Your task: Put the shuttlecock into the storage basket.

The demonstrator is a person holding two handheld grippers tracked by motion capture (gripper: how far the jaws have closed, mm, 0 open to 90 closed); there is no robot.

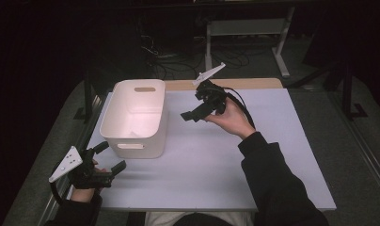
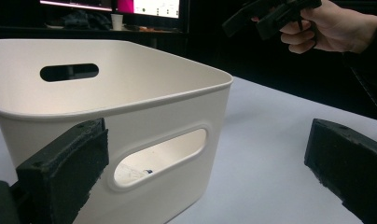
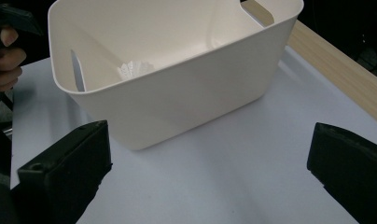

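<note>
Grippers hang on both sides of a white bin, neither one touching it. On the left, near the person's edge of the table point(image 1: 273, 155), the left gripper point(image 1: 114, 157) rests low over the pale grey surface with its two black jaws spread wide and nothing between them. Its grey three-cornered plate juts out to the left, and its cable loops down past the wrist. In the left gripper view the near wall of the bin, with its oval handle slot, sits just beyond the left jaw.

To its right stands the white bin point(image 1: 136, 115), upright on the left half of the table, with a handle slot cut in the near wall and another in the far wall. Something small, white and feathery point(image 3: 130, 70) lies on its floor; I cannot tell what it is.

Further right, the right gripper point(image 1: 192, 114) is held up off the table in the person's right hand point(image 1: 233, 117), tilted down and pointing left toward the bin. Its jaws gape wide apart and hold nothing. A wooden strip point(image 1: 235, 84) runs along the far edge of the table.
</note>
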